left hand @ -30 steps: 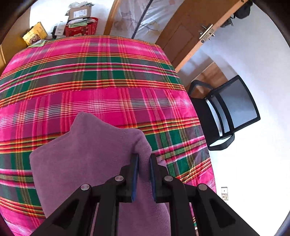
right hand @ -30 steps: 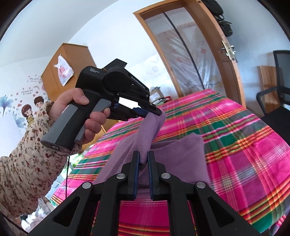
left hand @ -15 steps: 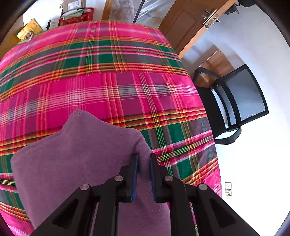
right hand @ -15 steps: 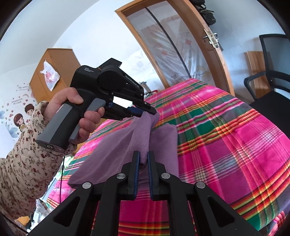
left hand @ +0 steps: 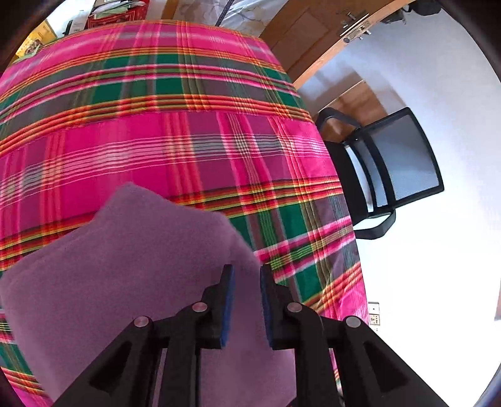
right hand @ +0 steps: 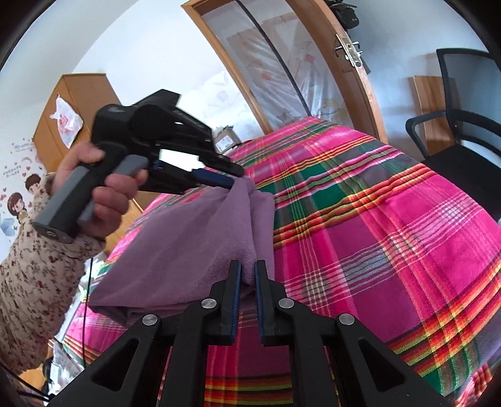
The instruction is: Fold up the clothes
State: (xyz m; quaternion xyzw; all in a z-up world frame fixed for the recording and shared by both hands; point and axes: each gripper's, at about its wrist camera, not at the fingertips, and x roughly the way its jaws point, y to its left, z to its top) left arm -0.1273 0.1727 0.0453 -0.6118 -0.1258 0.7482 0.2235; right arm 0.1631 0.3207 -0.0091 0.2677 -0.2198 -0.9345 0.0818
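Note:
A purple fleece cloth (left hand: 131, 269) hangs above the plaid-covered bed (left hand: 175, 134), held up by both grippers. My left gripper (left hand: 245, 270) is shut on one corner of the purple cloth; in the right wrist view that same left gripper (right hand: 233, 181) shows in a person's hand (right hand: 103, 194), pinching the cloth's far corner. My right gripper (right hand: 247, 266) is shut on the near corner of the cloth (right hand: 191, 250), which sags between the two grips. Its lower fold droops toward the bed (right hand: 375, 225).
A black mesh office chair (left hand: 394, 169) stands right of the bed. A wooden door (right hand: 316, 62) and a wardrobe (right hand: 72, 103) are behind it. Boxes and a red basket (left hand: 116, 15) sit past the bed's far edge. White floor (left hand: 438, 281) lies to the right.
Both grippers have carried the purple cloth lower and leftward over the bed. The cloth spreads wider between them, and the left gripper sits further from the right.

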